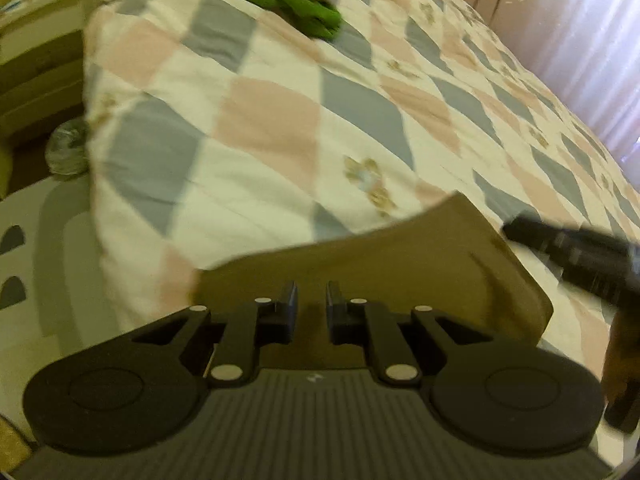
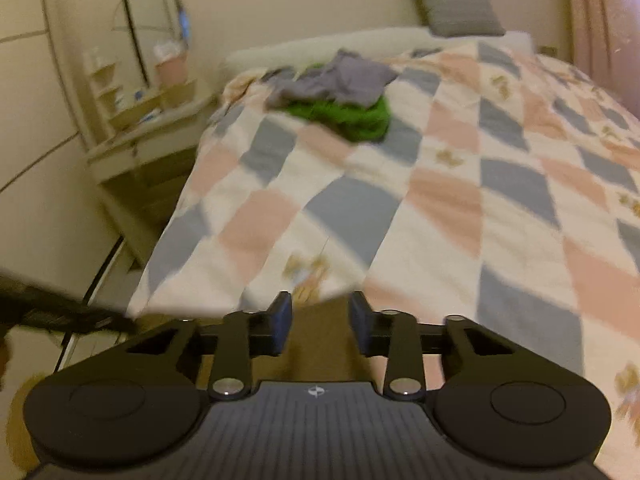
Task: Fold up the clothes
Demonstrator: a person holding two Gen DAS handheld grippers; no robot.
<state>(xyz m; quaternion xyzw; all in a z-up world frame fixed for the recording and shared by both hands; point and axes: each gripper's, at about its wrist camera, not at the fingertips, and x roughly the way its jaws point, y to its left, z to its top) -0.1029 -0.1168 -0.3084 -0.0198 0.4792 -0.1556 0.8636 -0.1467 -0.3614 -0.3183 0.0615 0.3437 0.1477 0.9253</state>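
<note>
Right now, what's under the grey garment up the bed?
A green garment sticks out from under the grey garment, both on the checked quilt. Anything deeper in the pile is covered.

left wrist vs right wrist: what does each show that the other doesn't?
Left wrist only: the full outline of the folded tan garment on the quilt, a clear plastic object on the floor beside the bed, a patterned rug, and the right tongs coming in from the side.

Right wrist only: a grey pillow at the headboard, an arched mirror, and a cluttered bedside shelf.

Both: the checked quilt, and the unfolded green garment with grey clothes piled on it.
</note>
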